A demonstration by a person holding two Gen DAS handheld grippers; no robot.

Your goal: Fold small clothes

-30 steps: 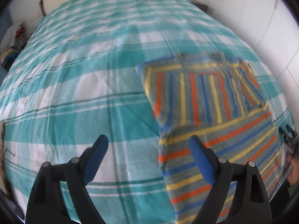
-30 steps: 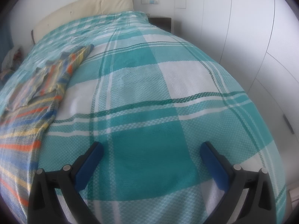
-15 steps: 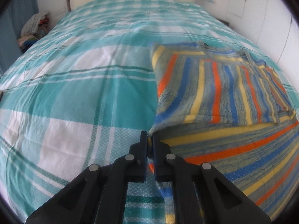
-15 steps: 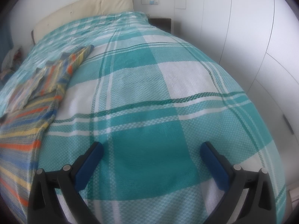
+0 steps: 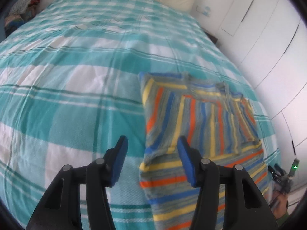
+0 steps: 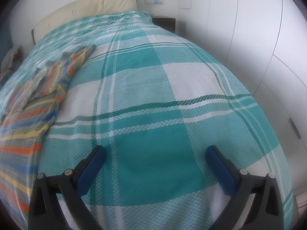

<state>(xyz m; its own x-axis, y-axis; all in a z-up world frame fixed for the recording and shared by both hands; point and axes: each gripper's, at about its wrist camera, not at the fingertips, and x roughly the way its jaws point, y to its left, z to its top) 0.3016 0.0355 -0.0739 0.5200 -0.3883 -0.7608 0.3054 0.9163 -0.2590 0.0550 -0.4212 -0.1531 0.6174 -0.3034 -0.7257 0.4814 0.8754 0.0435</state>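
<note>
Left gripper (image 5: 151, 153) just reopened, jaws half apart over striped sweater (image 5: 201, 122) edge, gripping nothing; right gripper (image 6: 155, 163) unmoved, wide, lower frame.

Striped garment (image 5: 201, 126) blurred, btm cut by frame edge; hand (image 5: 281, 204) at R edge mostly cropped.

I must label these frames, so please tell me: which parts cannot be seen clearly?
- Striped sweater: left wrist view, blurred; near end cut off by the bottom edge and the left gripper.
- Clothes pile: too small.
- Right gripper: frame edge hides its jaws here.
</note>
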